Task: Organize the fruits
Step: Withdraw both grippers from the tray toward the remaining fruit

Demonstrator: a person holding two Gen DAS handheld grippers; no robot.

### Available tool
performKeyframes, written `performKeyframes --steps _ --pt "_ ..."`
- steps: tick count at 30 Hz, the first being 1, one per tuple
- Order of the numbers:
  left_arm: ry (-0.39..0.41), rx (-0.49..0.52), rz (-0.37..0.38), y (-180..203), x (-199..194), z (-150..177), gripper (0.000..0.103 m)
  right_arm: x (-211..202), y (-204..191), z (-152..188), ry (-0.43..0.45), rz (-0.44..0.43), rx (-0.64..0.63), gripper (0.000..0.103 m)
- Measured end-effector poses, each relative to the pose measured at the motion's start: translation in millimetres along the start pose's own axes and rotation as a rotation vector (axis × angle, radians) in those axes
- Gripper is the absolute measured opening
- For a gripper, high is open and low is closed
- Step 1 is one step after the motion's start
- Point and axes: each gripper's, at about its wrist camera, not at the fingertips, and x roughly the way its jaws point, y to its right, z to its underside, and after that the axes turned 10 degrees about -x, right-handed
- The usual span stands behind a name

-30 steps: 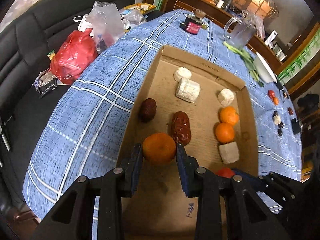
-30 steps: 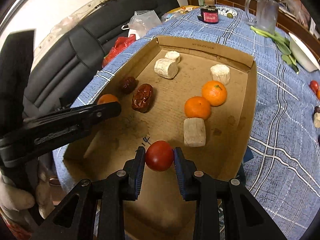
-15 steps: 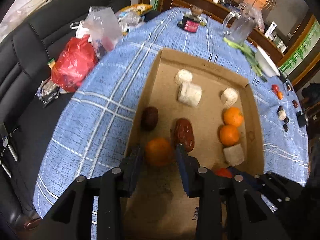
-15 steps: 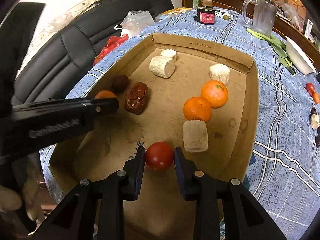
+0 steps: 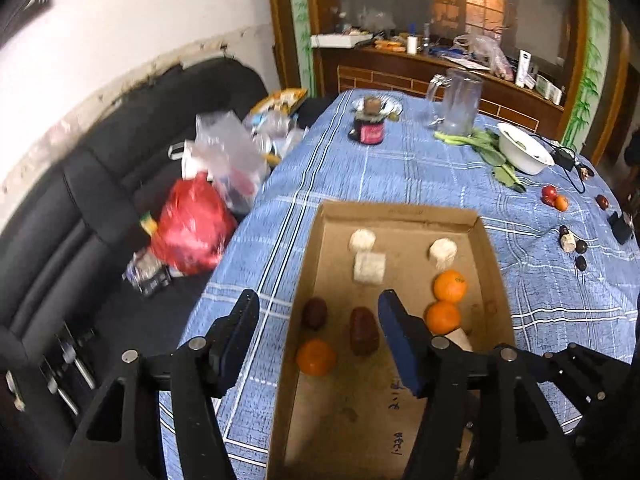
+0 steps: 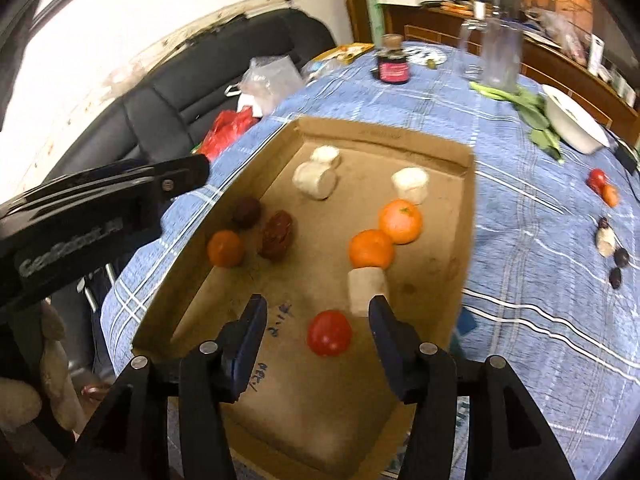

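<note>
The cardboard box [image 5: 400, 212] lies on a blue checked tablecloth. My left gripper [image 5: 319, 308] hangs above the box's left side with its jaws opening. An orange [image 5: 316, 357] rests on the box floor below the gap, touched by neither pad. My right gripper [image 6: 318, 312] is low over the box's near end, its jaws opening too. A red tomato [image 6: 329, 333] lies between its fingers, free of both pads. Two more oranges [image 6: 371, 249], two dark dates [image 6: 277, 234] and several white pieces [image 6: 314, 180] also lie in the box [image 6: 380, 134].
On the cloth beyond the box stand a dark jar [image 5: 369, 128], a glass pitcher [image 5: 458, 106], greens and a white bowl [image 5: 524, 152]. Loose small fruits [image 5: 554, 196] lie at the right. A black sofa [image 5: 100, 184] with a red bag [image 5: 192, 228] runs along the left.
Both grippers have opened: the left let go of the orange and the right of the tomato, which now lie on the box floor. The left gripper rose and drew back.
</note>
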Motion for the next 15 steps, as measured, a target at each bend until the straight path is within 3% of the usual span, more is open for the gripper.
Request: performKeyframes --steps 9,15 --pt "0.011 0.091 0.029 34.9 -10.2 0.4 0.065 -21.0 37.8 12.1 0.045 0.075 0.150 0.058" --pt "-0.017 0.135 0.048 53.6 -6.4 6.6 0.065 -26.1 57.0 23.3 0.041 0.081 0.217 0.058"
